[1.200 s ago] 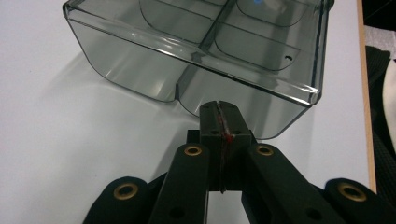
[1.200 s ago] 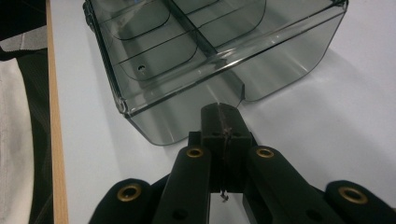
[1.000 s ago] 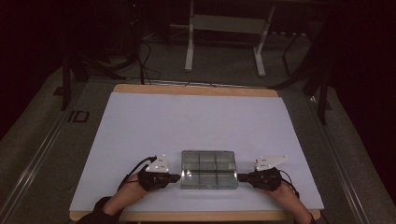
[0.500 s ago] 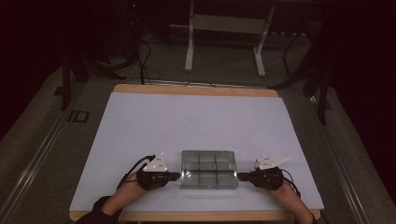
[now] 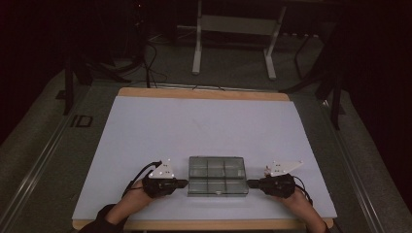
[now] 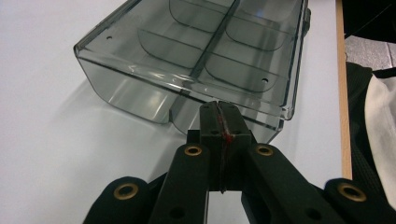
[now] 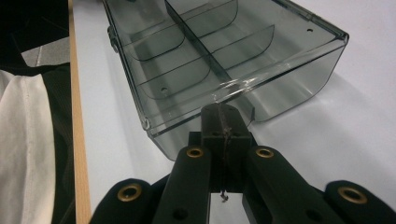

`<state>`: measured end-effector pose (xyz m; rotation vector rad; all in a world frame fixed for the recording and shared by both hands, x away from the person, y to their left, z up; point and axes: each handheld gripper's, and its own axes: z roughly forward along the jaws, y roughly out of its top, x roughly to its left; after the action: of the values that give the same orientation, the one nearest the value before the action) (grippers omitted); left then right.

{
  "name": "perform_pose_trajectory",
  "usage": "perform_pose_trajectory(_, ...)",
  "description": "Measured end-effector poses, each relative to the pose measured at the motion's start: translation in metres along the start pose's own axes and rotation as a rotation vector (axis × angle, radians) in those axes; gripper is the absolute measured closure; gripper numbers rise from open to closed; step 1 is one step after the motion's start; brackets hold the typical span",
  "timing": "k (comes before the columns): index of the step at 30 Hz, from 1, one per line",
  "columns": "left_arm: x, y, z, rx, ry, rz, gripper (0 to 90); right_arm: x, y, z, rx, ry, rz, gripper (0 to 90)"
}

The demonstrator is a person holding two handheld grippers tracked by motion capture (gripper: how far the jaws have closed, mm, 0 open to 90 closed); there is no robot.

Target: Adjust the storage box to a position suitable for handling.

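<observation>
Box (image 6: 196, 60) end behind shut tongs (image 6: 219, 108)

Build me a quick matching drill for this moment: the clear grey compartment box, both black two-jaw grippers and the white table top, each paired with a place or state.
Things:
1. clear grey plastic compartment box
2. left gripper
3. right gripper
4. white table top

Places or states:
A. shut, at the box's left end
B. bears the box
C. lies between the grippers, near the front edge
D. shut, at the box's right end

Pairs: 1-C, 2-A, 3-D, 4-B

Closed hand-held gripper (image 6: 219, 112) against smoky compartment box (image 6: 196, 56), white table (image 6: 51, 140)
</observation>
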<state>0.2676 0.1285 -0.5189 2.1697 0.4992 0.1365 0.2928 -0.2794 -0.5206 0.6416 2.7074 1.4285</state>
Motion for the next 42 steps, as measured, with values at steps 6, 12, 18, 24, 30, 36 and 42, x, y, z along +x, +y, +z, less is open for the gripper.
perform_pose_trajectory(6,0.002,0.002,0.000,0.004,0.021,-0.001,86.0,-0.001,0.001,0.001,-0.008,-0.015,0.009,86.2)
perform_pose_trajectory(12,0.005,0.003,0.000,-0.011,0.045,-0.014,72.3,-0.004,0.001,0.000,-0.032,-0.035,0.032,75.8)
perform_pose_trajectory(18,0.006,0.006,-0.001,-0.028,0.056,-0.010,69.5,-0.004,0.003,-0.001,-0.047,-0.047,0.031,73.4)
perform_pose_trajectory(24,0.008,0.008,-0.004,-0.057,0.073,-0.007,66.8,-0.005,0.007,-0.002,-0.065,-0.055,0.030,71.8)
perform_pose_trajectory(30,0.009,0.012,-0.005,-0.065,0.081,0.005,66.8,-0.005,0.010,-0.002,-0.072,-0.061,0.029,67.4)
perform_pose_trajectory(36,0.011,0.016,-0.007,-0.071,0.091,0.010,65.4,-0.006,0.015,-0.002,-0.081,-0.072,0.021,64.7)
perform_pose_trajectory(42,0.013,0.021,-0.009,-0.082,0.099,0.021,63.5,-0.007,0.020,-0.002,-0.089,-0.085,0.015,61.9)
